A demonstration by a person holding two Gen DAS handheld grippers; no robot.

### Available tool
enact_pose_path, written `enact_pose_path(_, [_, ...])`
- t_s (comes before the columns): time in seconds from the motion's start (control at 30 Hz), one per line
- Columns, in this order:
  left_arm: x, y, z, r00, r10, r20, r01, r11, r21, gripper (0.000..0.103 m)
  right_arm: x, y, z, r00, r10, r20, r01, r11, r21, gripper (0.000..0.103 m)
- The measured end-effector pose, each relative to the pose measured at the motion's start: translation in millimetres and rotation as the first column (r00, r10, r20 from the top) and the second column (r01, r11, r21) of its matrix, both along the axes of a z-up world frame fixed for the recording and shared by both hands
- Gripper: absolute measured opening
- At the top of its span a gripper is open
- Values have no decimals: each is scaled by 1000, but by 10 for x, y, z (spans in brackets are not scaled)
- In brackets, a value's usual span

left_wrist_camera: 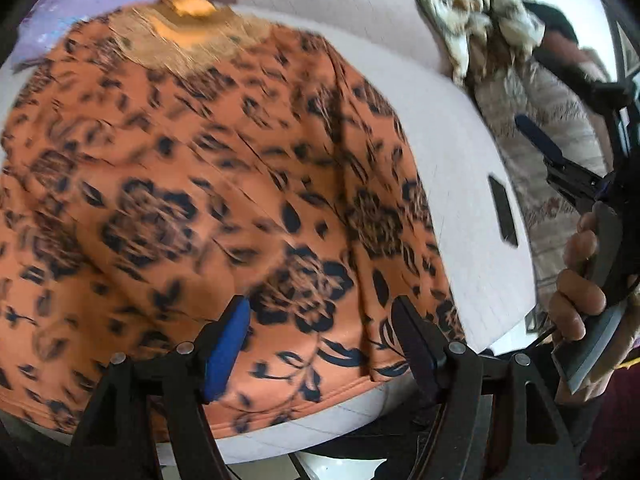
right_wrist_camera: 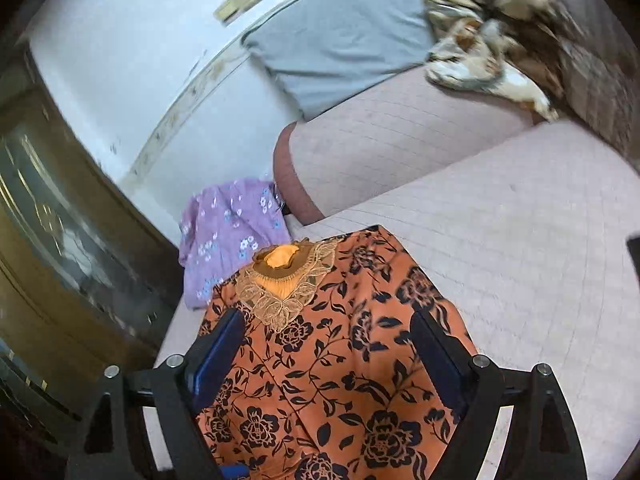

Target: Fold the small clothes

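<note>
Both pairs of jaws wide apart, holding nothing: left gripper [left_wrist_camera: 320, 344] above the hem end of the orange floral garment [left_wrist_camera: 208, 184], right gripper [right_wrist_camera: 328, 364] over its middle, looking toward the lace neckline [right_wrist_camera: 280, 292]. Garment spread flat on the pale quilted mattress [right_wrist_camera: 520, 264], neckline next to a purple floral cloth [right_wrist_camera: 224, 240], a crumpled beige cloth [right_wrist_camera: 488, 40] and a grey pillow [right_wrist_camera: 340, 32] well apart. Likely step: taking hold for a fold. Best done by lowering each gripper to an edge, pinching a single layer only, lifting both sides evenly, keeping the crease straight and clear of the purple cloth.
</note>
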State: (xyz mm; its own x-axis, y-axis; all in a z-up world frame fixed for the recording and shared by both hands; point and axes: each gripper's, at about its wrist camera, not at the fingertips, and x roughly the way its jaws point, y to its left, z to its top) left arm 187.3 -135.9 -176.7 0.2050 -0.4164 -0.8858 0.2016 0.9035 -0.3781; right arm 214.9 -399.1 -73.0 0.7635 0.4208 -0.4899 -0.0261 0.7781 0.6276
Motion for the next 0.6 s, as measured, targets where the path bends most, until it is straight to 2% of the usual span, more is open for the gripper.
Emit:
enact_pose_path(0.1, [-52, -247, -208, 996, -43, -77, 43, 999, -1, 72, 40, -97, -274, 998, 33, -51, -33, 999, -7, 86])
enact_pose_path(0.2, [-113, -492, -277, 994, -64, -83, 66, 998, 14, 69, 39, -182, -358, 993, 74, -96, -73, 997, 16, 86])
enact_pose_path(0.23, [-116, -553, -298, 994, -67, -83, 68, 998, 16, 66, 34, -202, -359, 992, 73, -102, -72, 997, 8, 86])
enact_pose_path(0.33, [-76, -701, -447, 990, -69, -127, 74, 997, 37, 49, 11, -182, -393, 992, 77, -104, -77, 997, 3, 85])
enact_pose_path(0.4, [-73, -753, -498, 990, -45, -132, 51, 998, 40, 47, 25, -179, -428, 991, 85, -104, -84, 996, 16, 76])
enact_pose_path(0.43, [-81, -767, -482, 992, -40, -119, 44, 998, 37, 38, 26, -190, -440, 991, 87, -103, -85, 996, 23, 74])
enact_pose_path(0.47, [-93, -805, -453, 994, -53, -95, 56, 998, 29, 10, 35, -200, -471, 991, 91, -103, -87, 995, 38, 68])
enact_pose_path(0.5, [-98, -825, -437, 994, -67, -90, 70, 997, 28, 3, 36, -225, -484, 990, 92, -109, -87, 995, 51, 55])
enact_pose_path(0.57, [-104, -781, -367, 994, -57, -91, 57, 998, -8, 3, 54, -259, -546, 988, 83, -130, -73, 994, 75, 43])
enact_pose_path(0.6, [-120, -733, -275, 996, -60, -66, 58, 998, -34, 3, 68, -281, -594, 987, 81, -141, -68, 993, 93, 41])
